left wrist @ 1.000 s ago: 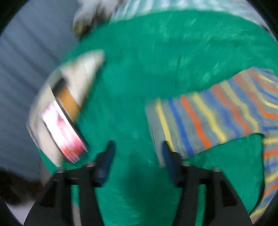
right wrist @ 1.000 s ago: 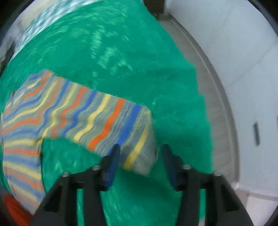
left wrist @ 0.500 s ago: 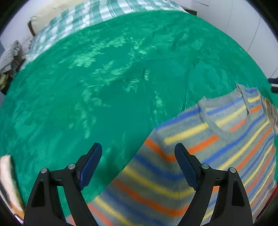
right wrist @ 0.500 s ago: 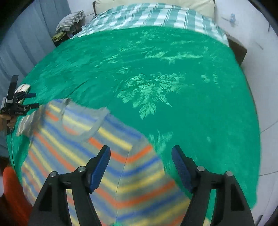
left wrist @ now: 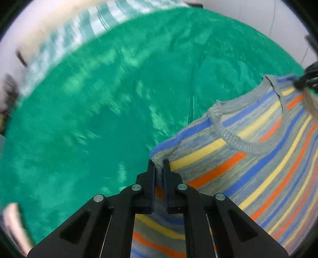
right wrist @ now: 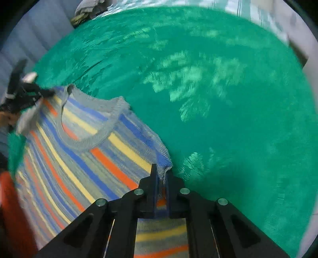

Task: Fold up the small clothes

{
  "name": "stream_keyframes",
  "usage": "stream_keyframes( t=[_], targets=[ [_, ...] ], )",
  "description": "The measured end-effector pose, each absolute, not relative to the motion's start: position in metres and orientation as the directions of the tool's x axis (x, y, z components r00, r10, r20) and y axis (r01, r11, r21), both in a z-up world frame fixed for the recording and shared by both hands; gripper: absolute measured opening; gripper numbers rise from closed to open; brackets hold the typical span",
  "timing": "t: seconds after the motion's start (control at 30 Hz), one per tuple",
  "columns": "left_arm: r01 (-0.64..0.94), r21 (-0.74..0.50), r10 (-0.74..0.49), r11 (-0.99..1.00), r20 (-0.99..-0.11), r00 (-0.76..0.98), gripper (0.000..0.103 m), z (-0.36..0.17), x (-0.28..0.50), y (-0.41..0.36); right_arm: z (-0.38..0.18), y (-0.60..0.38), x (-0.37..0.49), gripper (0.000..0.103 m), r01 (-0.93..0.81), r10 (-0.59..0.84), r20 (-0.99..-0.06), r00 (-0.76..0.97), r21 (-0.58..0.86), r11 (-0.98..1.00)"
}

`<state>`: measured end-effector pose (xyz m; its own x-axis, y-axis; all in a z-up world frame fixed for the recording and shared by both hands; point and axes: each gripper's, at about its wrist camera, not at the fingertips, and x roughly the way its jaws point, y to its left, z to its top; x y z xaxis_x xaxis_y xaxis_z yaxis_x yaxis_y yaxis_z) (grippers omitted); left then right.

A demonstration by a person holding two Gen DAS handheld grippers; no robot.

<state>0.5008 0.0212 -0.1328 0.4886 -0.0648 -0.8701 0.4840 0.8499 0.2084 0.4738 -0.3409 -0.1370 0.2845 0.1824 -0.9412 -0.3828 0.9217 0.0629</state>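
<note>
A small grey sweater with blue, yellow and orange stripes (left wrist: 248,150) hangs spread over a green bedspread (left wrist: 89,119). My left gripper (left wrist: 158,166) is shut on its left shoulder corner. My right gripper (right wrist: 161,172) is shut on the other shoulder corner of the sweater (right wrist: 83,146). Each view shows the other gripper far off at the neckline's opposite side, the right one in the left wrist view (left wrist: 306,79) and the left one in the right wrist view (right wrist: 21,93). The sweater's lower part runs out of view under the grippers.
The green bedspread (right wrist: 218,99) covers the bed. A green-and-white checked sheet (left wrist: 83,39) lies at the head end. A pile of clothes (right wrist: 87,10) sits at the far left corner. White walls stand to the right.
Both grippers were open above the sweater's shoulders half a second ago; now both have shut on the shoulder corners and the sweater is pulled taut between them.
</note>
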Motion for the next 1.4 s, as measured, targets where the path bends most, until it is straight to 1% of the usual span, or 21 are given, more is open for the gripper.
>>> stream_keyframes(
  t=[0.03,0.1,0.17,0.23,0.3,0.4,0.47,0.57,0.7,0.77,0.83,0.87,0.93,0.97,1.03,1.1,1.17,1.23,1.33,1.4],
  targets=[
    [0.457,0.247,-0.045,0.854,-0.842,0.538,0.005,-0.121,0.491,0.019,-0.127,-0.335,0.465,0.006,-0.389,0.143,-0.935,0.325,0.006,0.921],
    [0.406,0.293,-0.019,0.866,-0.791,0.611,0.005,-0.101,0.478,0.015,-0.103,-0.320,0.444,0.006,-0.407,0.037,-0.904,0.426,-0.155,0.900],
    [0.366,0.315,-0.002,0.876,-0.756,0.655,0.005,-0.086,0.481,0.012,-0.085,-0.312,0.431,0.006,-0.407,-0.019,-0.865,0.501,-0.255,0.877],
    [0.328,0.316,0.019,0.890,-0.744,0.667,0.005,-0.079,0.489,0.015,-0.072,-0.311,0.430,0.006,-0.387,-0.043,-0.836,0.547,-0.298,0.873],
    [0.300,0.318,0.040,0.899,-0.743,0.668,0.005,-0.083,0.505,0.015,-0.069,-0.315,0.442,0.005,-0.349,-0.072,-0.823,0.564,-0.315,0.883],
    [0.267,0.370,0.097,0.890,-0.725,0.682,0.005,-0.099,0.526,0.009,-0.083,-0.322,0.474,0.005,-0.285,-0.120,-0.815,0.567,-0.330,0.900],
    [0.244,0.369,0.119,0.897,-0.732,0.671,0.005,-0.111,0.544,0.007,-0.093,-0.320,0.493,0.005,-0.260,-0.147,-0.806,0.573,-0.349,0.900],
    [0.232,0.368,0.139,0.900,-0.748,0.649,0.005,-0.129,0.562,0.003,-0.112,-0.320,0.523,0.006,-0.238,-0.149,-0.833,0.533,-0.317,0.918],
    [0.220,0.399,0.174,0.890,-0.744,0.645,0.005,-0.150,0.570,-0.003,-0.135,-0.320,0.542,0.005,-0.229,-0.175,-0.838,0.517,-0.333,0.915],
    [0.220,0.384,0.177,0.897,-0.767,0.617,0.006,-0.164,0.576,-0.001,-0.146,-0.321,0.551,0.006,-0.220,-0.185,-0.843,0.506,-0.333,0.917],
    [0.227,0.387,0.190,0.894,-0.786,0.588,0.016,-0.175,0.577,-0.002,-0.156,-0.322,0.554,0.007,-0.223,-0.181,-0.859,0.479,-0.319,0.921],
    [0.221,0.399,0.198,0.890,-0.774,0.601,0.025,-0.174,0.574,-0.002,-0.161,-0.324,0.556,0.011,-0.226,-0.169,-0.874,0.456,-0.297,0.928],
    [0.171,0.436,0.254,0.884,-0.753,0.607,0.090,-0.165,0.570,0.003,-0.154,-0.335,0.556,0.039,-0.204,-0.116,-0.882,0.456,-0.231,0.951],
    [0.139,0.446,0.276,0.884,-0.739,0.615,0.097,-0.156,0.564,0.009,-0.149,-0.343,0.553,0.062,-0.188,-0.099,-0.884,0.457,-0.205,0.960],
    [0.122,0.386,0.224,0.914,-0.733,0.642,0.097,-0.134,0.546,0.028,-0.126,-0.370,0.536,0.064,-0.154,-0.059,-0.875,0.481,-0.150,0.977],
    [0.084,0.299,0.181,0.951,-0.754,0.632,0.096,-0.114,0.523,0.054,-0.101,-0.406,0.508,0.064,-0.107,-0.053,-0.862,0.503,-0.124,0.986],
    [0.050,0.195,0.121,0.979,-0.770,0.627,0.096,-0.096,0.484,0.085,-0.083,-0.442,0.478,0.064,-0.060,-0.040,-0.860,0.509,-0.082,0.995],
    [0.027,0.148,0.099,0.989,-0.774,0.626,0.096,-0.084,0.442,0.107,-0.068,-0.490,0.430,0.064,0.021,-0.039,-0.860,0.508,-0.032,0.999],
    [0.010,0.083,0.059,0.996,-0.787,0.614,0.096,-0.076,0.364,0.132,-0.064,-0.557,0.352,0.064,0.167,-0.036,-0.870,0.491,0.054,0.984],
    [-0.001,0.042,0.034,0.999,-0.799,0.600,0.096,-0.078,0.326,0.136,-0.081,-0.597,0.294,0.064,0.292,-0.019,-0.886,0.464,0.132,0.947]
  ],
)
